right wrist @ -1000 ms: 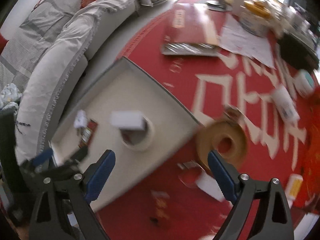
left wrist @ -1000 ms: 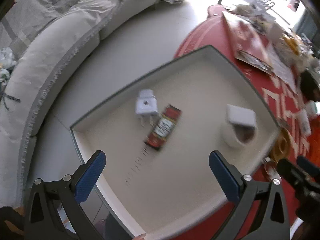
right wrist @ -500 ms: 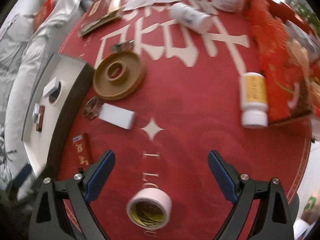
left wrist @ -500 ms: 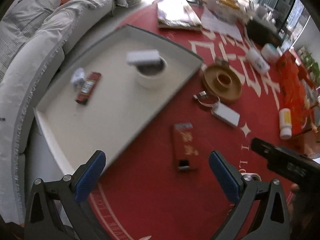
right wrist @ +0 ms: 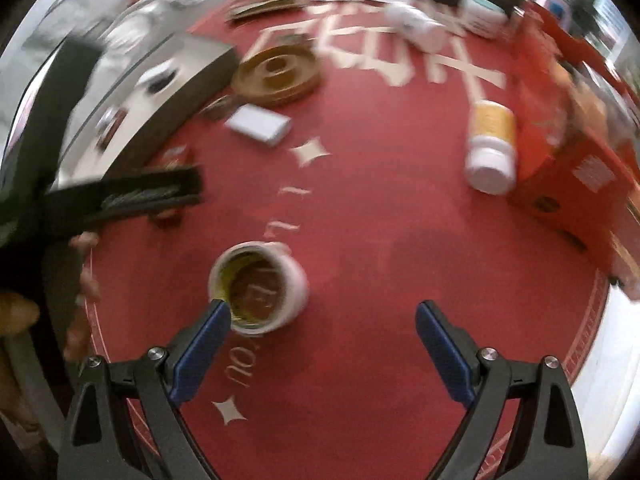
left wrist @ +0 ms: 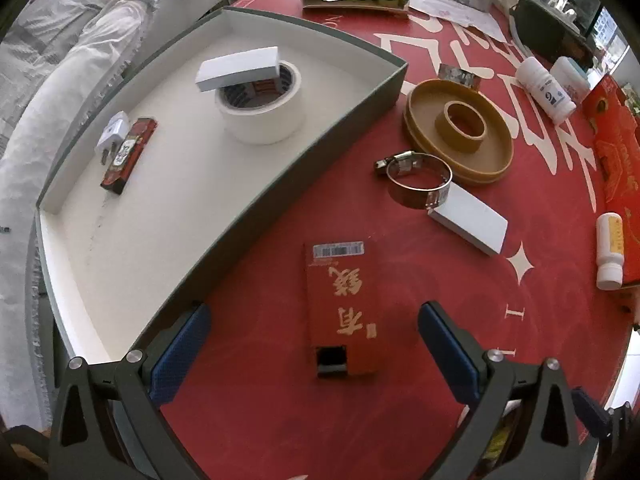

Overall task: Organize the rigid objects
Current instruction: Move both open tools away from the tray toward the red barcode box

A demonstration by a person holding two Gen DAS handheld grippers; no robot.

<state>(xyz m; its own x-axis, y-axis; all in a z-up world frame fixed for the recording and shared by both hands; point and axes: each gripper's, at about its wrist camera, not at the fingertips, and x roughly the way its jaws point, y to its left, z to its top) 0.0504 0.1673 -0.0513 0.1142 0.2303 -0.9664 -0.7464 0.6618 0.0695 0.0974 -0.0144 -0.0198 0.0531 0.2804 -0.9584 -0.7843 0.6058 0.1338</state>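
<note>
My left gripper (left wrist: 312,344) is open, its fingers either side of a flat red box (left wrist: 342,304) lying on the red table. The white-lined tray (left wrist: 248,200) to its left holds a white tape roll (left wrist: 260,108) with a white box (left wrist: 238,67) on top, a white plug (left wrist: 114,136) and a small red pack (left wrist: 128,156). My right gripper (right wrist: 322,344) is open above the table; a white tape roll (right wrist: 258,286) lies just beyond its left fingertip. The left gripper also shows in the right wrist view (right wrist: 120,200), blurred.
On the table lie a metal hose clamp (left wrist: 420,178), a white box (left wrist: 468,222), a tan plastic reel (left wrist: 458,130), white pill bottles (left wrist: 610,248) (right wrist: 492,148), a red carton (left wrist: 616,148) and papers at the back. A sofa (left wrist: 60,80) runs along the left.
My left gripper has swung from over the tray to the red box and come close to it. My right gripper has moved down toward the white tape roll at the table's near edge.
</note>
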